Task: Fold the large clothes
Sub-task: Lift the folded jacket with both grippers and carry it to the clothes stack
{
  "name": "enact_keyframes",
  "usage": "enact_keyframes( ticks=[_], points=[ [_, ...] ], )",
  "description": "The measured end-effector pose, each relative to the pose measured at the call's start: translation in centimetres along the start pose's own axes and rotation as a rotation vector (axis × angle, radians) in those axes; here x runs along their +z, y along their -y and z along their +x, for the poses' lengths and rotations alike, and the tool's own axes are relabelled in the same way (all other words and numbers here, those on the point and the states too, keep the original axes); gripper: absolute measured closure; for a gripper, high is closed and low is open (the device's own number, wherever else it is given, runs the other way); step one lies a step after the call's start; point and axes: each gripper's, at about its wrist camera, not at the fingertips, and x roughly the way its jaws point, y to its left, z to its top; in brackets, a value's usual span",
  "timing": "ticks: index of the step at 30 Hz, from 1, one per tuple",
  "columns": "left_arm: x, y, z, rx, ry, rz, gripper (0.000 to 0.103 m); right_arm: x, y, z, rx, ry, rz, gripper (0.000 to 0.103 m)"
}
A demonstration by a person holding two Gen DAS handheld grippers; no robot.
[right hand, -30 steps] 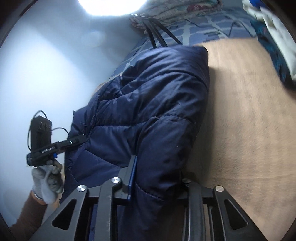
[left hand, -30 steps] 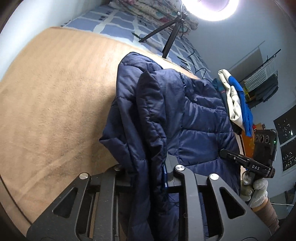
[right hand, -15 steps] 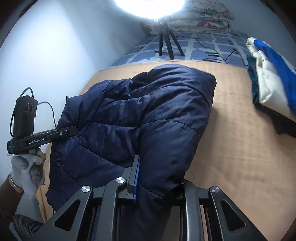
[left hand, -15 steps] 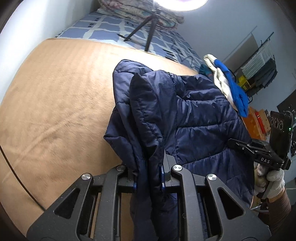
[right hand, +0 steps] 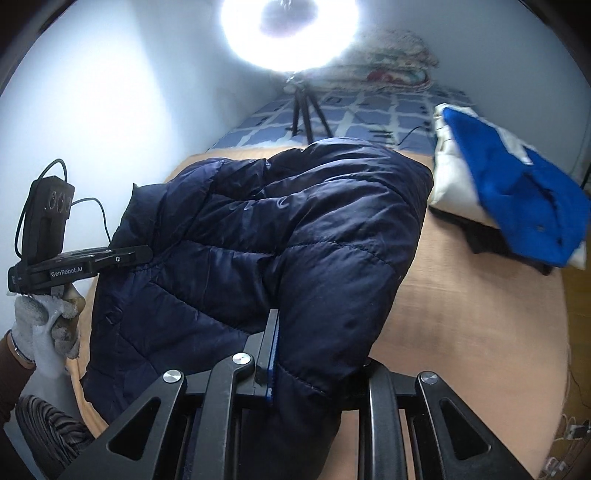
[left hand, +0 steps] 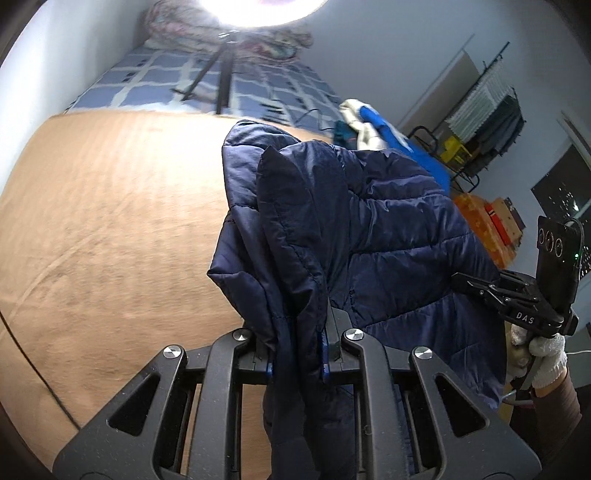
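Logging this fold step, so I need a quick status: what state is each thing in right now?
Jacket: gathered, lifted at the near edge, far part draped on the blanket.
Left claw: shut on jacket fabric.
Right claw: shut on jacket; jaws just closed tighter.
Blanket: spread flat.
Blue-white garment: lying aside in a heap.
Ring light: on.

You are holding a navy quilted jacket (right hand: pixel 280 236) of smooth synthetic cloth with a soft sheen, stitched in puffy bands. Under it lies a tan blanket (left hand: pixel 110 229), matt and faintly ribbed. Your grippers' frames look like matt black plastic with a fine speckle and shiny metal screw heads. Your gloves (right hand: pixel 40 325) are rough white knit. The folded blue and cream clothes (right hand: pixel 509 192) look like matt cloth.
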Motion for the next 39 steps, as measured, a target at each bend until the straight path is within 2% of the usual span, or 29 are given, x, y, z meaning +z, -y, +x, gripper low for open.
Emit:
enact_keyframes(
  ticks=[12, 23, 29, 39],
  points=[
    [1.8, 9.4, 3.0, -0.051, 0.028, 0.099, 0.088, -1.6, 6.2, -7.3, -0.078, 0.076, 0.029, 0.085],
    [4.1, 17.0, 5.8, -0.063, 0.074, 0.228, 0.088, -1.9, 11.9, -11.0, -0.146, 0.142, 0.068, 0.085],
    [7.2, 20.5, 8.4, -0.085, 0.106, 0.293, 0.088, -0.8, 14.9, -13.2, -0.198, 0.193, 0.073, 0.085],
    [16.0, 24.3, 14.1, -0.112, 0.173, 0.346, 0.089, 4.4, 22.0, -13.7, -0.271, 0.263, 0.093, 0.086]
  ],
)
